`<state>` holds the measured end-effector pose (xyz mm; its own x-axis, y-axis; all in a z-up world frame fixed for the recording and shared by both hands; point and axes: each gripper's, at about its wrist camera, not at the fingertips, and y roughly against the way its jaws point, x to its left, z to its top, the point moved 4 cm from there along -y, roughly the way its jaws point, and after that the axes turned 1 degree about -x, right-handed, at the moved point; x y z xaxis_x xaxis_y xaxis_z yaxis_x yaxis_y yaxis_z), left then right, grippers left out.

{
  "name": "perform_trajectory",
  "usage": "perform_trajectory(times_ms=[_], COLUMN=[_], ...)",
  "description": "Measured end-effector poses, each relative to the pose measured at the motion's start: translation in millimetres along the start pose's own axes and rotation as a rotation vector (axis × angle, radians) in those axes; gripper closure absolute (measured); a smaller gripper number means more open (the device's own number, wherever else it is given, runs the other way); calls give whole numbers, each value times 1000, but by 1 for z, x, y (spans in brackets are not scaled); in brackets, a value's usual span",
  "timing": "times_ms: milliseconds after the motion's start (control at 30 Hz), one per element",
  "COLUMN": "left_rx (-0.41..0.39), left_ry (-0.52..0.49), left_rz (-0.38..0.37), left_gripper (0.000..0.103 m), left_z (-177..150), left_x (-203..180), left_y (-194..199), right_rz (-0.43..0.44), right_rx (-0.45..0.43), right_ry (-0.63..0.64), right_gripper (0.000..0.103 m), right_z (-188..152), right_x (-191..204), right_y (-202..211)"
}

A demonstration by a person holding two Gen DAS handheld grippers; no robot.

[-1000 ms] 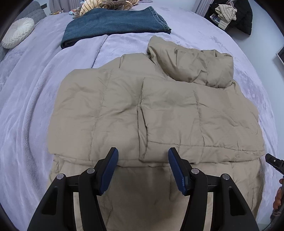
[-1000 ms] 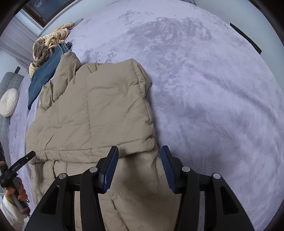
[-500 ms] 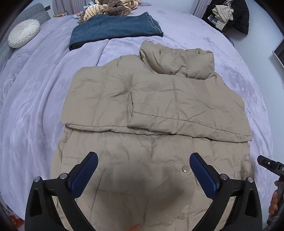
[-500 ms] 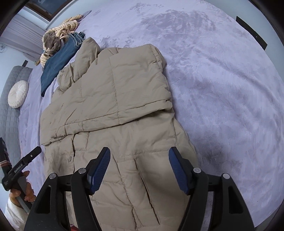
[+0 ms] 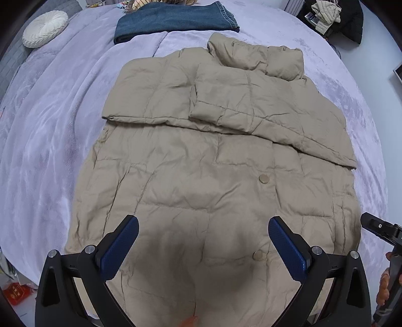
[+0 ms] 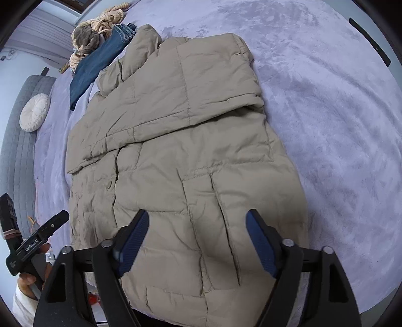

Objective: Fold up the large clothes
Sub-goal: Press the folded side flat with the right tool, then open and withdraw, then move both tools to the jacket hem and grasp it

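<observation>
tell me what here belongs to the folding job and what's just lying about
Job:
jacket, sleeves folded across the chest
left gripper, open above the hem
right gripper, open above the hem

Lying about:
jeans
round cushion
striped cloth
clothes pile

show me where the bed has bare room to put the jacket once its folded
Widest bare blanket lies on the tan jacket's right side. A narrower strip runs between its left edge and the round cushion. Crowded beyond the collar: folded jeans, striped bundle.
</observation>
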<state>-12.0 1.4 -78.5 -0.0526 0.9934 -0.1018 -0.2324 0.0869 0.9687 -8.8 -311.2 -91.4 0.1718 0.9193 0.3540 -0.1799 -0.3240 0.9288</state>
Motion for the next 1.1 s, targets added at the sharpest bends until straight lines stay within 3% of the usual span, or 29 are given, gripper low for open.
perform_trajectory(times_ms=[300, 600, 933, 1100], left_rx=[23, 84, 120, 136], left_ry=[-38, -53, -29, 19], left_rz=[-3, -32, -169, -287], left_gripper=[0, 0, 0, 0], left_z=[-26, -85, -124, -141], left_x=[26, 69, 97, 114], left_y=[-1, -10, -7, 0], right_rz=[10, -17, 36, 48], right_rx=[14, -2, -82, -122], right_ry=[-19, -90, -272, -404], right_gripper=[19, 19, 18, 18], right_z=[-36, -81, -129, -158], right_x=[21, 31, 1, -31], right_y=[-9, -16, 3, 13])
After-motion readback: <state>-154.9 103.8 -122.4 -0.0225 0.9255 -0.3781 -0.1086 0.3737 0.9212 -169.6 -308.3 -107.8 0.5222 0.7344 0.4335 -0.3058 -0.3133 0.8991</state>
